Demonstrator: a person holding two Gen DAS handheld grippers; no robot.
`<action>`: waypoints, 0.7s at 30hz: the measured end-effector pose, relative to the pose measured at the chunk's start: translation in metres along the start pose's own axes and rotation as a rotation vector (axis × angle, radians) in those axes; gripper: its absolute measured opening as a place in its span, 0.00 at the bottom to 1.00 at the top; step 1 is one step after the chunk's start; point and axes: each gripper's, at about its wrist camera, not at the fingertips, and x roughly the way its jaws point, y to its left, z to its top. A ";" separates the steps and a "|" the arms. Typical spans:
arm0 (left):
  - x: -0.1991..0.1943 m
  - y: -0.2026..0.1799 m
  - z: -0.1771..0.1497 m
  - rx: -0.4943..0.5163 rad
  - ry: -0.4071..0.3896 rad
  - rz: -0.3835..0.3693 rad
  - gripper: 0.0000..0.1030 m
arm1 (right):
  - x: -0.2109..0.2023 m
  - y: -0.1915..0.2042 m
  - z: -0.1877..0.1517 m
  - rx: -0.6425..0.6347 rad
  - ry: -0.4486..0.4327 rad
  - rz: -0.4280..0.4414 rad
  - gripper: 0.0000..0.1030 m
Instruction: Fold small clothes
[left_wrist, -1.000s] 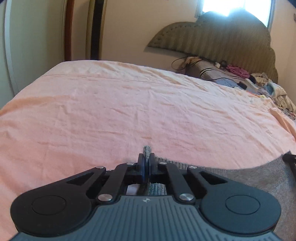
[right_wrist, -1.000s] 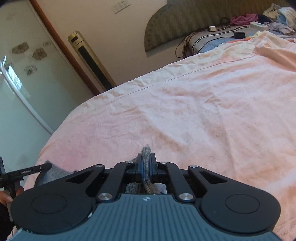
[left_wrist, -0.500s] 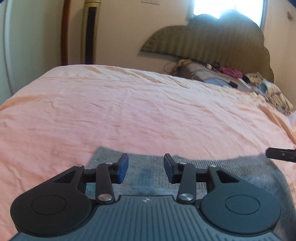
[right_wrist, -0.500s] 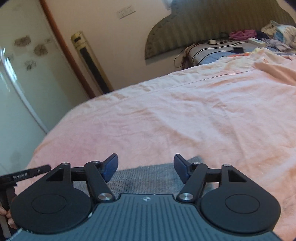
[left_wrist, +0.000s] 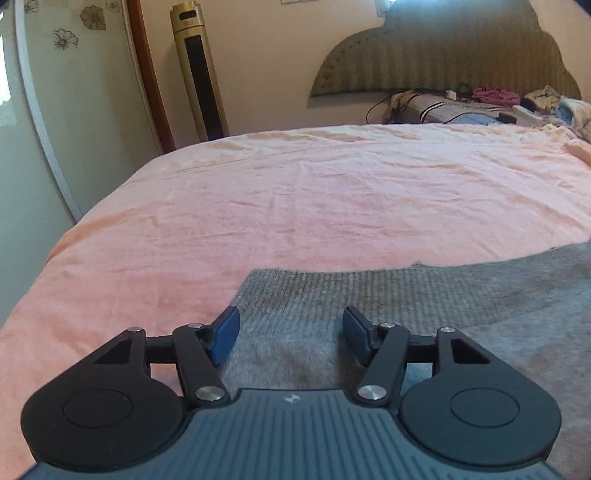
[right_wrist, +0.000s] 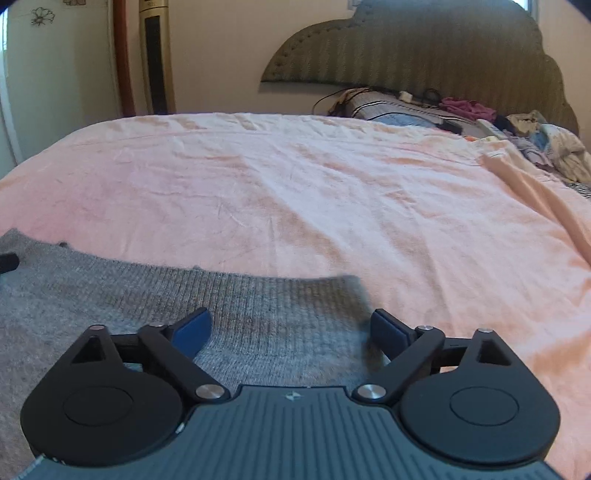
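On the bed, at 6 o'clock in both wrist views, lay a grey knit, flat on the pink sheet, ribbed edge facing 12 o'clock. Left tongs hung over its corner at 7 o'clock of the cloth; jaws apart and opening, knit beneath the gap, pads not pressing it. Right tongs hung over the opposite corner, the cloth's edge ending at about 1 o'clock of its pads; jaws wider apart, also opening, nothing clamped. A dark tip at 9 o'clock in the right view was likely the left tongs, too little shown to be sure.

Progress, as a judgement: the ribbed edge sat laid out fairly straight between the two tongs, so one laying or folding pass looked done and released. Whether this was a fold line or just the spread garment could not be told; the rest of the knit ran out of view at 6 o'clock. Left to do, probably: regrasp, fold again, tidy. Other clothes sat piled at 2 o'clock by the headboard, untouched, well apart.
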 end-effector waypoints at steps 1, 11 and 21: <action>-0.013 -0.002 -0.004 -0.018 -0.020 -0.049 0.68 | -0.015 0.005 -0.004 0.014 -0.039 0.061 0.94; -0.004 0.012 -0.035 -0.027 0.015 -0.133 0.85 | -0.013 -0.004 -0.049 0.026 -0.018 0.130 1.00; -0.050 -0.012 -0.036 -0.036 0.043 -0.091 0.88 | -0.058 0.031 -0.047 0.028 -0.044 0.167 1.00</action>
